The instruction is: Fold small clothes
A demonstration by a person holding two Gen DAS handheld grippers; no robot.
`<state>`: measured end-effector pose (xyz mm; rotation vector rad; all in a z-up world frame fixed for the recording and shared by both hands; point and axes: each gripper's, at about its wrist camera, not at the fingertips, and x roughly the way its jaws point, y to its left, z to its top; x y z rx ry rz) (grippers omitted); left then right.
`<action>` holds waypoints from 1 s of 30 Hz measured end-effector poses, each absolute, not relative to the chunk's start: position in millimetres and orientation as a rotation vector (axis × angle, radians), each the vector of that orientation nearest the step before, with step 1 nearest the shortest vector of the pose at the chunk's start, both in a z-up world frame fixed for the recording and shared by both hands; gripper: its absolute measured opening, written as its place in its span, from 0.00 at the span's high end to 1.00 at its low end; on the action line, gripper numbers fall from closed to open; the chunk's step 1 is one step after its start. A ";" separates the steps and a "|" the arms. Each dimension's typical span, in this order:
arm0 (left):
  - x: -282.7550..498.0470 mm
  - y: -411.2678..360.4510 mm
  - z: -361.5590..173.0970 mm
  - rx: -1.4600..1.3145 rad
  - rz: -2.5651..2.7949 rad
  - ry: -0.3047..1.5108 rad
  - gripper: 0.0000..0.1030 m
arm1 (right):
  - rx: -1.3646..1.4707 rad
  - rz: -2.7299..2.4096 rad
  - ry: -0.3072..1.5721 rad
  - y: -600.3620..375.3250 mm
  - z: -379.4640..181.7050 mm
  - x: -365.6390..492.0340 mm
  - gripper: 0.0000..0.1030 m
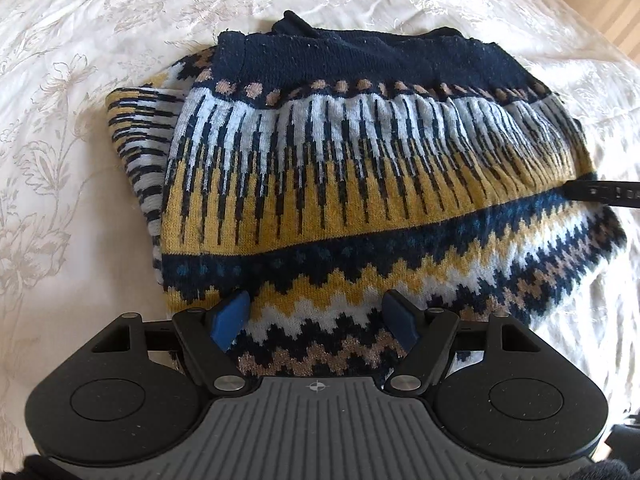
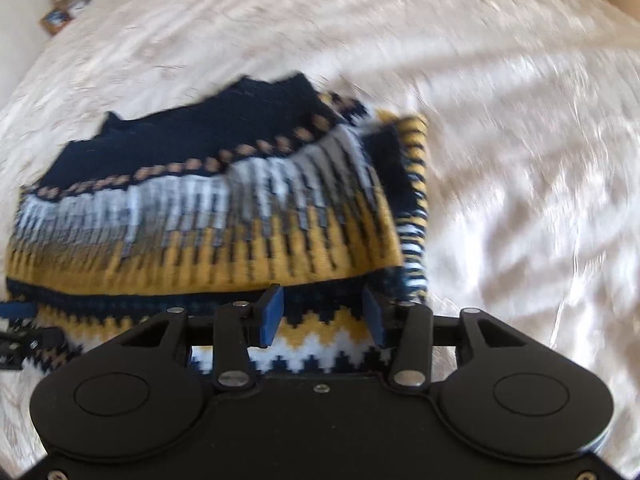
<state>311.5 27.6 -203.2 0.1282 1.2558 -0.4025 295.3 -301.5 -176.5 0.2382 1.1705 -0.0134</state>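
Observation:
A knitted sweater (image 1: 340,184) in navy, yellow, white and tan patterns lies folded on the bed, navy hem band at the far side. It also shows in the right wrist view (image 2: 208,216), blurred, with a folded sleeve at its right edge. My left gripper (image 1: 320,316) is open, its blue pads (image 1: 230,320) spread over the sweater's near zigzag edge, holding nothing. My right gripper (image 2: 322,312) is open over the near edge as well, empty. The right gripper's finger (image 1: 600,192) pokes in from the right in the left wrist view.
The sweater rests on a cream floral bedspread (image 1: 80,120) that fills both views (image 2: 520,160). A small brown object (image 2: 60,20) sits beyond the bed's far left corner. A wooden floor edge (image 1: 628,20) shows at the far right.

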 end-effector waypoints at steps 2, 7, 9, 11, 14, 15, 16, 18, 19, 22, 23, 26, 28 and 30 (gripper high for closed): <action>312.4 28.7 -203.8 0.126 -0.409 1.257 0.30 | 0.240 -0.024 1.179 -302.3 -179.3 295.8 0.51; 312.4 29.7 -205.2 0.121 -0.423 1.255 0.29 | 0.225 -0.065 1.146 -295.1 -167.1 286.3 0.47; 310.6 29.3 -205.7 0.122 -0.432 1.249 0.27 | 0.223 -0.062 1.118 -291.1 -157.7 275.1 0.47; 308.5 28.3 -206.0 0.132 -0.440 1.244 0.25 | 0.204 -0.045 1.122 -285.5 -155.0 263.4 0.47; 305.9 25.4 -206.8 0.149 -0.445 1.237 0.24 | 0.175 -0.044 1.167 -282.1 -164.3 250.7 0.47; 305.1 24.7 -206.8 0.154 -0.445 1.234 0.24 | 0.167 -0.049 1.184 -282.2 -169.5 248.2 0.47; 304.1 24.2 -206.3 0.158 -0.443 1.230 0.24 | 0.165 -0.049 1.193 -282.6 -174.2 245.5 0.47; 302.3 23.7 -204.4 0.159 -0.438 1.223 0.24 | 0.182 -0.041 1.192 -285.6 -180.0 241.9 0.47; 300.7 23.2 -202.8 0.159 -0.432 1.221 0.24 | 0.194 -0.036 1.186 -287.6 -180.8 241.7 0.47; 295.8 21.7 -191.9 0.129 -0.397 1.219 0.24 | 0.225 -0.011 1.175 -295.8 -181.6 242.6 0.47; 293.9 20.9 -186.7 0.104 -0.385 1.218 0.24 | 0.233 0.003 1.171 -298.8 -181.3 242.9 0.47; 290.6 14.3 -169.0 0.031 -0.349 1.194 0.24 | 0.254 0.050 1.161 -306.7 -177.8 238.6 0.47; 292.9 2.5 -158.0 0.006 -0.333 1.168 0.24 | 0.262 0.083 1.142 -311.6 -171.4 233.0 0.46; 299.7 -12.9 -148.6 -0.005 -0.325 1.140 0.24 | 0.273 0.111 1.111 -319.7 -161.6 228.6 0.45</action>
